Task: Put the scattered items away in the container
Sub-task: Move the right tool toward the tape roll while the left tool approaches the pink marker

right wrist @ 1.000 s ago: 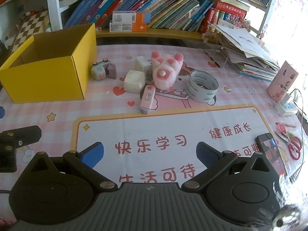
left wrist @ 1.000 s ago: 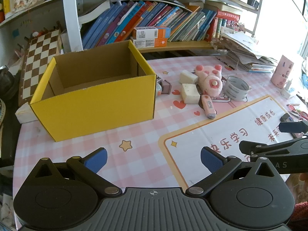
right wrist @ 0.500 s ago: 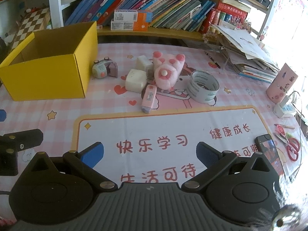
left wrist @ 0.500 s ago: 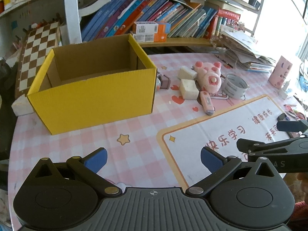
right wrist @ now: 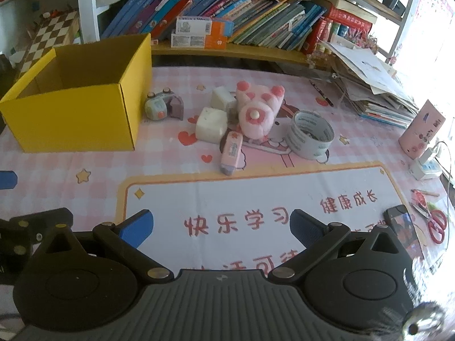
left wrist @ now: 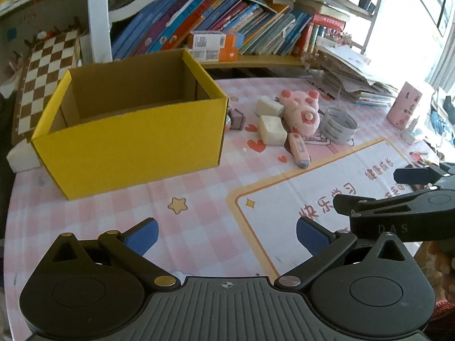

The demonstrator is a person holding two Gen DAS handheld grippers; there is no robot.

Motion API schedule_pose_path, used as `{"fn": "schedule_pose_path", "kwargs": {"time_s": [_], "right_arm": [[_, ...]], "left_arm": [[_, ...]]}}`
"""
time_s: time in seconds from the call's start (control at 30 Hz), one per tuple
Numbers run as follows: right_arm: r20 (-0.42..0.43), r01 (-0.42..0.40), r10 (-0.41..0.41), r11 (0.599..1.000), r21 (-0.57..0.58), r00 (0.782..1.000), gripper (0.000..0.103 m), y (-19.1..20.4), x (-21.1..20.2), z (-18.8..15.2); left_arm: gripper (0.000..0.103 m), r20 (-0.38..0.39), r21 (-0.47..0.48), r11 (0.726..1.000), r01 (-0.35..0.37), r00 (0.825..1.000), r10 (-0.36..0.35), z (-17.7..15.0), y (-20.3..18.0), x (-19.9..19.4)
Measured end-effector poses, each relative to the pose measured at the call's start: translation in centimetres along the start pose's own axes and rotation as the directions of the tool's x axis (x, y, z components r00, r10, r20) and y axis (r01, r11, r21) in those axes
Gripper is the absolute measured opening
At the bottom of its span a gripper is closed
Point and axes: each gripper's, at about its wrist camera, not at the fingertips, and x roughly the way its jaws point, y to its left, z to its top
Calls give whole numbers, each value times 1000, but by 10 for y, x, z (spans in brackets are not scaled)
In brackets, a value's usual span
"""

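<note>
An open yellow cardboard box [left wrist: 133, 145] [right wrist: 76, 116] stands at the left of the pink table, its inside empty as far as I see. Right of it lie a small toy camera [right wrist: 159, 108], two white cubes [right wrist: 211, 124] [right wrist: 223, 98], a pink plush pig [right wrist: 257, 110] [left wrist: 301, 110], a pink correction-tape case [right wrist: 231, 152] [left wrist: 298, 149] and a grey tape roll [right wrist: 310, 133] [left wrist: 339, 125]. My left gripper [left wrist: 227, 231] is open and empty, in front of the box. My right gripper [right wrist: 220, 224] is open and empty, over the white mat, short of the items.
A bookshelf with leaning books [right wrist: 241, 8] runs along the back. A paper stack [right wrist: 372, 88] and a pink cylinder [right wrist: 422, 129] stand at the right. A phone [right wrist: 402, 227], scissors [right wrist: 435, 221] and a chessboard [left wrist: 48, 65] lie at the edges.
Both grippers have drifted slightly; the box and items sit a little differently in view. Both stay open and empty. No item on the table has moved.
</note>
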Motion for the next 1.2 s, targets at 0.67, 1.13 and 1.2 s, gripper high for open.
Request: {"fn": "schedule_pose_path", "kwargs": {"time_s": [0.67, 1.13, 1.2], "right_arm": [[94, -32, 29, 999, 34, 995, 103, -24, 33, 29], [167, -196, 212, 975, -108, 963, 103, -81, 40, 36], [162, -214, 231, 970, -116, 959, 103, -94, 45, 37]], "left_arm": [[103, 137, 34, 998, -57, 989, 52, 19, 3, 18], [103, 141, -50, 987, -151, 978, 156, 33, -68, 25], [103, 130, -89, 981, -170, 975, 181, 35, -77, 29]]}}
